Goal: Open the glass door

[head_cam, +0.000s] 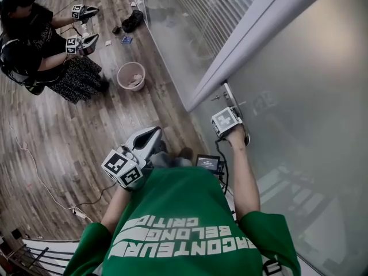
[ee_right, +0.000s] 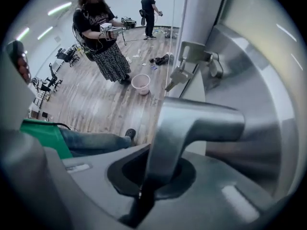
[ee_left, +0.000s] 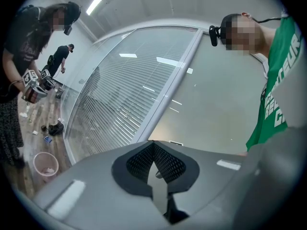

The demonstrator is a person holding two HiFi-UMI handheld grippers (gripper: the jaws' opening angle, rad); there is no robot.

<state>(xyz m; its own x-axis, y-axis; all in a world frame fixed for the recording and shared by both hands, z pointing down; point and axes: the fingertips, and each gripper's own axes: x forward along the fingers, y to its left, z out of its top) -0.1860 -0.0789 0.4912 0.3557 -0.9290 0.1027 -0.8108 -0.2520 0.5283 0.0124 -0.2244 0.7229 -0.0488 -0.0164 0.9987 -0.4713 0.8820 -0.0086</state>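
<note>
Right gripper view shows the right gripper (ee_right: 149, 178) clamped on the lever handle (ee_right: 201, 123) of the glass door (head_cam: 305, 114); the left gripper (ee_left: 154, 174) is closed, empty.

Right tongs (head_cam: 231, 130) sit against the glass door (head_cam: 299, 96); left tongs (head_cam: 148, 140) hang over the wooden floor (head_cam: 69, 131).

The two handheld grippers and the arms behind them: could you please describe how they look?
Both the left gripper and the right gripper have smooth grey moulded shells with dark jaw pads. Each carries a white cube with black square markers. A black cable runs beside the right arm. The person wears a green short-sleeved T-shirt with white lettering.
</note>
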